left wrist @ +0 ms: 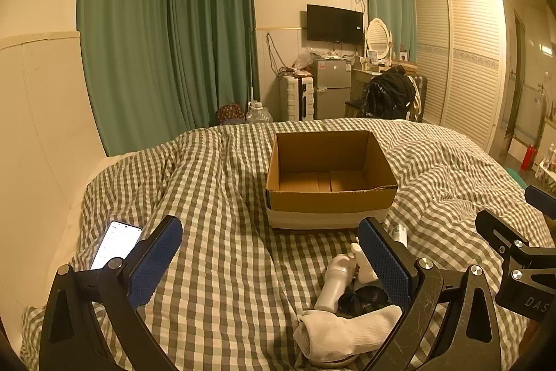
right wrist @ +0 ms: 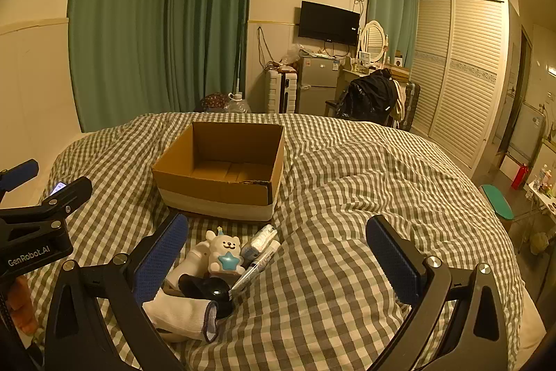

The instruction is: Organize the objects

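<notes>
An open brown cardboard box point(right wrist: 219, 169) with a white lower band sits mid-frame on the checked bed point(right wrist: 347, 197). At lower left lie a white sock point(right wrist: 180, 313), a bear figurine point(right wrist: 224, 252) and tubes point(right wrist: 259, 252). Both hand-held grippers, left point(left wrist: 271, 263) and right point(right wrist: 278, 259), are released and hold nothing.

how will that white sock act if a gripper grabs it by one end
The white sock looks soft and bunched, so it will probably droop. It seems light and should not roll. Its knit cloth likely grips the ridged pads well.
</notes>
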The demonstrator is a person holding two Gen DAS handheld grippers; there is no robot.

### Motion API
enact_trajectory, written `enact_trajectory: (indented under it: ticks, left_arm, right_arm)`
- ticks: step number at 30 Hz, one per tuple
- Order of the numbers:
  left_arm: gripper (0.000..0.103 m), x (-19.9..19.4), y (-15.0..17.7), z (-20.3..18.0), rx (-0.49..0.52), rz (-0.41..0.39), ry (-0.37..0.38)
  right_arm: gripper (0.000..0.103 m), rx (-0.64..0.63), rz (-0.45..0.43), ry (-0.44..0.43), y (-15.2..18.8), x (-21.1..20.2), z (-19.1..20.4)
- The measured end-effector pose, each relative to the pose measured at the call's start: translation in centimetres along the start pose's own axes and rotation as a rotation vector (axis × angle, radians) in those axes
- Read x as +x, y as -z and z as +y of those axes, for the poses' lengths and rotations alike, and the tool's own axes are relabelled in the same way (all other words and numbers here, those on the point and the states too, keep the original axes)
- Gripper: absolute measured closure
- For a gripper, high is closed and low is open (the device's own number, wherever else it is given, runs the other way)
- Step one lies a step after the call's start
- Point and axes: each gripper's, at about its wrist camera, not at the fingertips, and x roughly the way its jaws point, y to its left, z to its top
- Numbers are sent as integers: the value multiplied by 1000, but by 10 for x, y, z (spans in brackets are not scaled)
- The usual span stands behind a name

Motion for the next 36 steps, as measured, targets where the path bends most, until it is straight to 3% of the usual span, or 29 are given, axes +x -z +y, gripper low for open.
enact_trajectory:
  ticks: [36]
  left_arm:
    - [0, -21, -5, 3, -8, -12, 23]
  right_arm:
    - [0, -27, -36, -27, -11, -25, 5]
